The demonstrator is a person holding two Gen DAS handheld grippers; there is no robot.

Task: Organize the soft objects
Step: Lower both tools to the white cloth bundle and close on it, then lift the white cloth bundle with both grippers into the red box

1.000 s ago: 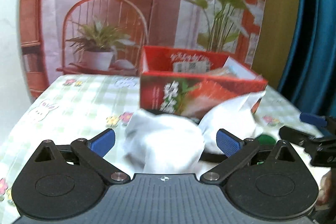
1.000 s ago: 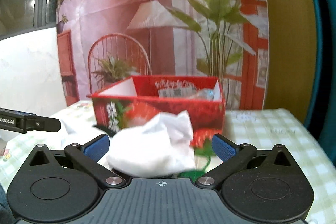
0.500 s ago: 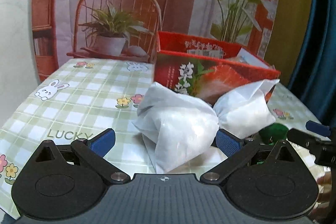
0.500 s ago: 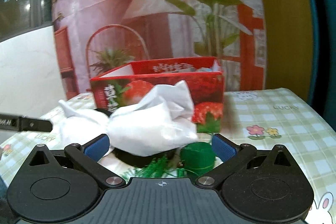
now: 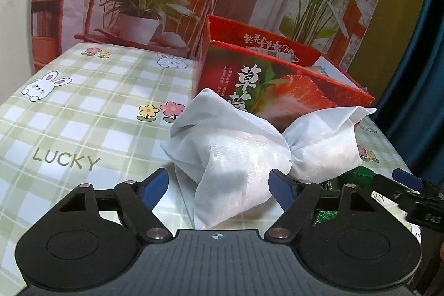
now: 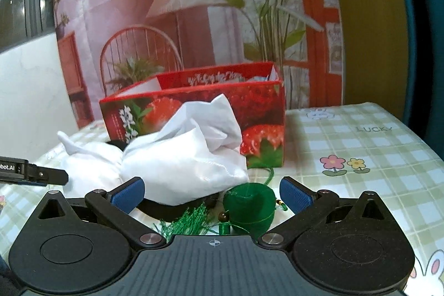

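Here the white bag point(image 5: 249, 146) is seen lengthwise across the frame, its near lobe between the left gripper point(image 5: 219, 185)'s closing jaws, untouched; the right gripper point(image 6: 212, 192) is spread.

Both views have tipped downward over the last second, so more of the bench point(image 5: 83, 107) fills the lower frame. In the left wrist view the left gripper point(image 5: 219, 186) has its jaws closing, with a fold of the white cloth bundle point(image 5: 236, 154) between them. In the right wrist view a green pouch point(image 6: 249, 208) and green tassel point(image 6: 186, 222), hidden 1 second ago, now show at lower centre between the right gripper point(image 6: 212, 193) jaws.
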